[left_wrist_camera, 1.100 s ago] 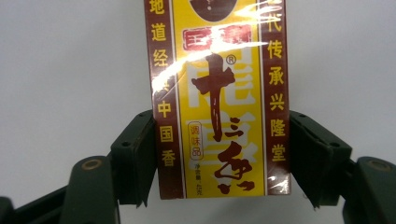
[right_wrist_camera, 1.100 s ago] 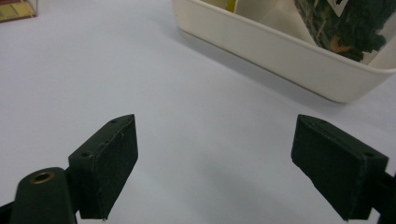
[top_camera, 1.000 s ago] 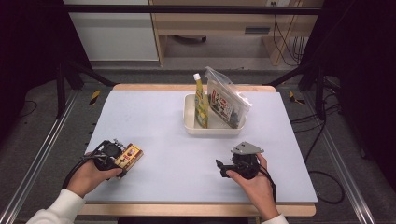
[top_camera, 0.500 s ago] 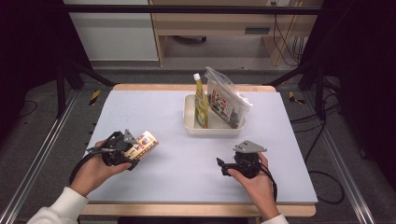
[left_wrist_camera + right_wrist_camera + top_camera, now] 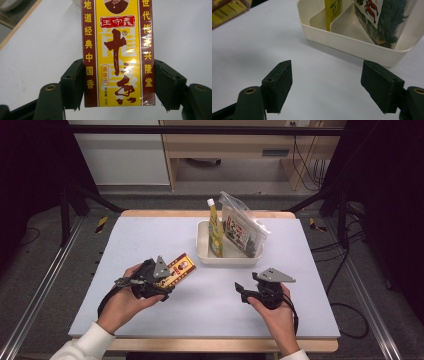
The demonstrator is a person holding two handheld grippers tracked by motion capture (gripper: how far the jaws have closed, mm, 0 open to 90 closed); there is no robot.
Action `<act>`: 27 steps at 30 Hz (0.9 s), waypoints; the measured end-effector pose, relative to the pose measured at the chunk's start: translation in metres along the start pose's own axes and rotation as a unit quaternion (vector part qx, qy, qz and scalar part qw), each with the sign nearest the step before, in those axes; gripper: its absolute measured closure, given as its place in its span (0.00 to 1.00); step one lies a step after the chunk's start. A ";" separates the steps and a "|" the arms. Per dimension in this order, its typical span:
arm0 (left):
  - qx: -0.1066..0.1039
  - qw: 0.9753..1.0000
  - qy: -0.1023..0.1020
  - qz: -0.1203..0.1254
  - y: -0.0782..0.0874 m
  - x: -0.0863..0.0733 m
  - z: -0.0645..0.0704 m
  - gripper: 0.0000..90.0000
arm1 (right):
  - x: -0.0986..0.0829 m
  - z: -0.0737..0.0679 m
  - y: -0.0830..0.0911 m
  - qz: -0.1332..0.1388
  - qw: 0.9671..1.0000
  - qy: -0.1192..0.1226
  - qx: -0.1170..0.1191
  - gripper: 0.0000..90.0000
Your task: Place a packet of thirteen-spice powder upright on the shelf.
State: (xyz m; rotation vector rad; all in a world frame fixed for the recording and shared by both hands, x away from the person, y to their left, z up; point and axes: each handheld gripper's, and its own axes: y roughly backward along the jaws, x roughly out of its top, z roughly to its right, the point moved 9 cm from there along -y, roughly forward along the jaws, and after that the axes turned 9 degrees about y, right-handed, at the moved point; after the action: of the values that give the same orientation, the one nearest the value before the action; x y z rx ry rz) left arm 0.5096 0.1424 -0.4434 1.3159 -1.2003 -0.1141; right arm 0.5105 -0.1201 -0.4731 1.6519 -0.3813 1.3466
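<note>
**While the right hand is waiting, the seasoning box is travelling toward the tray**

With its two black jaws pressing on the long side edges of the flat yellow-and-maroon cardboard seasoning box [image 5: 117, 53], your left gripper [image 5: 159, 279] is carrying it clear of the pale grey table mat [image 5: 150, 235]. A second ago that box was lying near the mat's left front edge; now you are holding it lifted and further in, its far end pointing toward the cream plastic divided tray [image 5: 204, 247]. That shift is telling you the pick-up is done and the carry is under way, though the box is still well short of the tray.

Your right gripper [image 5: 243, 290] is resting in the same spot as before, near the front right of the mat, its jaws standing wide apart around nothing.

Further out, the tray is already holding the upright yellow squeeze bottle with the white cap [image 5: 215, 227] and the clear zip bag of dark dried goods [image 5: 242, 227]. From the right gripper view, a free compartment seems to be sitting beside the bottle, so you are likely aiming there; keep the box clear of the bottle as you are moving in.
</note>
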 end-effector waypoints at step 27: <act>0.028 0.990 -0.053 0.127 -0.010 0.040 0.033 0.36 | 0.087 -0.043 0.021 0.040 0.997 0.003 0.072 0.46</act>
State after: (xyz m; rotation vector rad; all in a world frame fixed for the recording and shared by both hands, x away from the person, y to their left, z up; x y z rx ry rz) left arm 0.5091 0.0908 -0.4340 1.2048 -1.4608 0.0347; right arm 0.5002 -0.0698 -0.3884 1.7656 -0.3576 1.4678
